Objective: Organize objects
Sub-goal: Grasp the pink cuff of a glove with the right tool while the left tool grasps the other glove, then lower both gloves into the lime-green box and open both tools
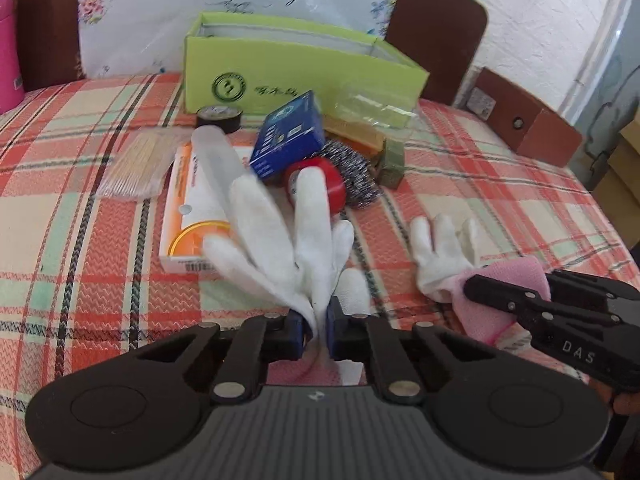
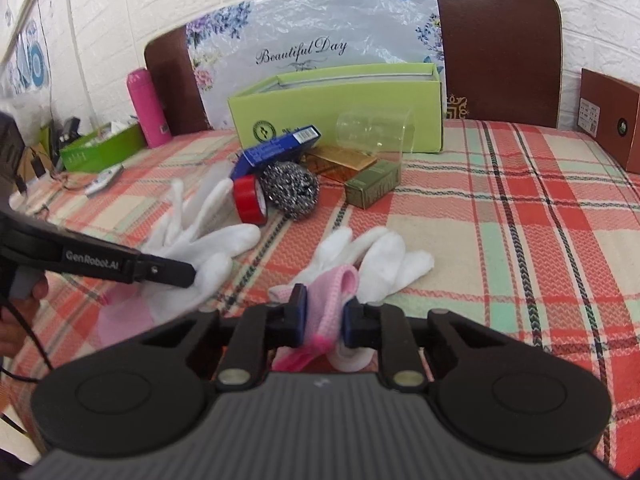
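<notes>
Left gripper (image 1: 319, 326): clenched on the wrist end of the left white glove (image 1: 280, 232), whose fingers fan away from the jaws toward the clutter in the middle of the plaid tablecloth (image 1: 80, 208).
Right gripper (image 2: 324, 320): clenched on the pink cuff (image 2: 334, 292) of the right white glove (image 2: 380, 260); that glove's fingers also point away, toward the far edge.
Glove axes: each runs roughly along its gripper's line, cuff near, fingertips far; the two lie side by side, close but apart, near the front edge.
Key relation: the green box (image 2: 340, 120) stands beyond both gloves at the far edge, past the clutter. It looks more in line with the left gripper, so either glove would probably have to be lifted over the pile to reach it.
Green box contents: open-topped; inside hidden from both views, cannot tell.
Clutter between: red tape roll (image 2: 250, 198), steel scourer (image 2: 290, 190), blue carton (image 2: 276, 148), olive carton (image 2: 372, 184), clear plastic tub (image 2: 374, 132) lying on its side, apparently empty.
Left of pile: orange-white carton (image 1: 192, 208), bundle of sticks (image 1: 136, 164), black tape roll (image 1: 219, 117).
</notes>
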A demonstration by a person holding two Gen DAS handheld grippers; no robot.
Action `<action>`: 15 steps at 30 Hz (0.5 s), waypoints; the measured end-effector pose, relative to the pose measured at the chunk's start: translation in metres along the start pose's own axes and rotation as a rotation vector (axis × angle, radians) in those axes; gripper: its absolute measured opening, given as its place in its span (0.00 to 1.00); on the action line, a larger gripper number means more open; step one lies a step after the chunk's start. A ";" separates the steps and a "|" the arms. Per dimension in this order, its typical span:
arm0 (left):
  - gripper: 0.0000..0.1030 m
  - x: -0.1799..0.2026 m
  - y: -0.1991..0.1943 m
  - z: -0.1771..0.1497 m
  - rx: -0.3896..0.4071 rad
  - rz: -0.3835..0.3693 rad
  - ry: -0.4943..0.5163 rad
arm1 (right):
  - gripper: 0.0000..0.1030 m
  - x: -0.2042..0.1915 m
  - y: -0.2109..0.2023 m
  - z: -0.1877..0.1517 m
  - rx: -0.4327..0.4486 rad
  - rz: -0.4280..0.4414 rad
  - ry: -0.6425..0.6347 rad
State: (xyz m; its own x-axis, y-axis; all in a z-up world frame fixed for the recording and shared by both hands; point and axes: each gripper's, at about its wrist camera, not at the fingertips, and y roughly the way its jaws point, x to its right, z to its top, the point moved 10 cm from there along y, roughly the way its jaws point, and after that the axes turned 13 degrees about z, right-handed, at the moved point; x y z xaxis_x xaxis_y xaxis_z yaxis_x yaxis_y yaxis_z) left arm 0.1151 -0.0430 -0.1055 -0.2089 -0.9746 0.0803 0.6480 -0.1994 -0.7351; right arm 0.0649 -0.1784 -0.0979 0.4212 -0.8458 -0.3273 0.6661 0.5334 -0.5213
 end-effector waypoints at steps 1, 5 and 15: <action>0.09 0.001 -0.006 0.003 0.015 -0.020 0.001 | 0.15 -0.001 -0.004 0.005 0.012 0.023 0.012; 0.09 0.001 -0.028 0.027 0.088 -0.057 0.000 | 0.15 -0.003 -0.017 0.034 0.078 0.057 0.007; 0.09 -0.001 -0.044 0.137 0.281 -0.039 -0.024 | 0.15 0.002 -0.018 0.137 0.244 0.042 -0.141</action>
State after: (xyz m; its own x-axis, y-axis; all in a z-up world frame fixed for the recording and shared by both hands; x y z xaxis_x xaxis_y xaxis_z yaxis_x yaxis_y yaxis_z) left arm 0.1868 -0.0472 0.0192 -0.2227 -0.9671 0.1231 0.8179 -0.2540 -0.5162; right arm 0.1380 -0.1891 0.0189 0.5221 -0.8233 -0.2226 0.7673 0.5674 -0.2988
